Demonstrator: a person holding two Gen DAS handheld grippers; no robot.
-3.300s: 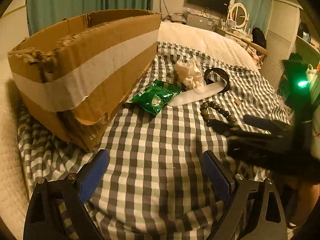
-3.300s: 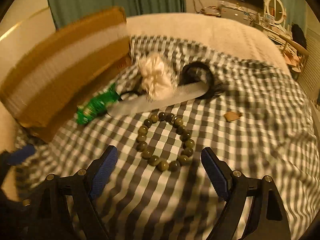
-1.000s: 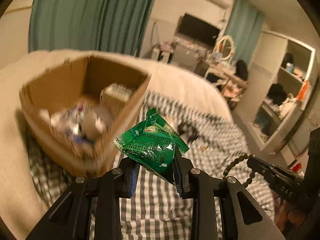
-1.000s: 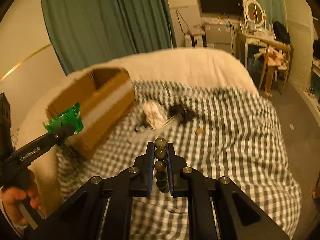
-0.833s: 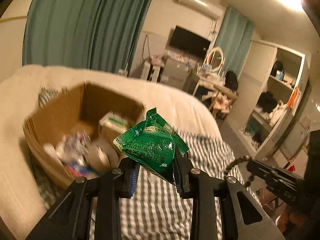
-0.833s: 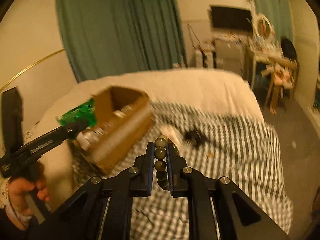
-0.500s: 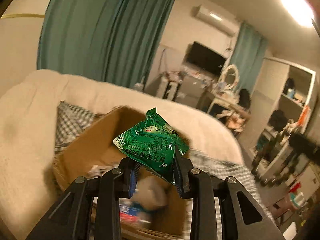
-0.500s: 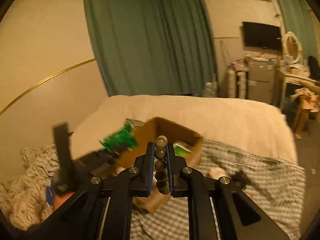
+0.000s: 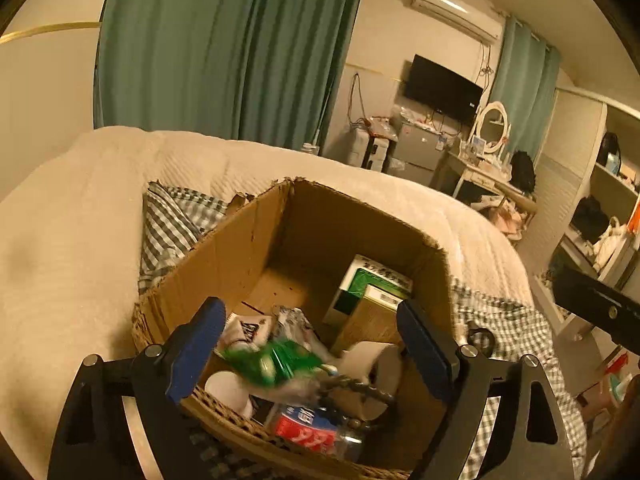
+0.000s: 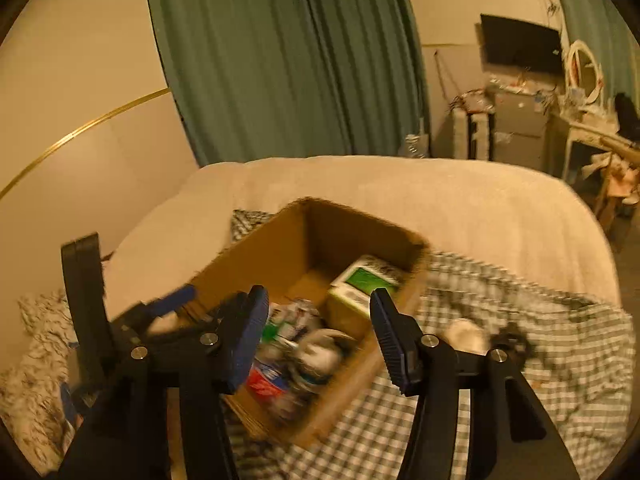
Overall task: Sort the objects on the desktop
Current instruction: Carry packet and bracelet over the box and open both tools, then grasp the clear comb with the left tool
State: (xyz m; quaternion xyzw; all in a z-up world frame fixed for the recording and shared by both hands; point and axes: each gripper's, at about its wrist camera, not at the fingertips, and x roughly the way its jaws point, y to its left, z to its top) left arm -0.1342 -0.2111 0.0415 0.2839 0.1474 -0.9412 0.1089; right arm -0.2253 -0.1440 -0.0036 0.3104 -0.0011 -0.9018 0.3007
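My left gripper (image 9: pixel 310 344) hangs open over the open cardboard box (image 9: pixel 240 248). Just below its fingers the green snack packet (image 9: pixel 276 362) shows as a blur on top of the things in the box. A dark bead bracelet (image 9: pixel 352 386) lies beside it on a white roll. My right gripper (image 10: pixel 318 340) is open too, with nothing between its fingers, above the near part of the box (image 10: pixel 256 256). The left gripper (image 10: pixel 168 304) shows at that view's left.
The box holds a green-and-white carton (image 9: pixel 368 284), a red-labelled bottle (image 9: pixel 308 432) and white packets. On the checked cloth (image 10: pixel 560 360) to the right lie a white scrunchie (image 10: pixel 464 332) and a black hair tie (image 10: pixel 512 340). Around it is the cream bedspread (image 10: pixel 440 200).
Both grippers came over the box and opened. The green packet left the left gripper and the bead bracelet left the right one; both are now in the box.
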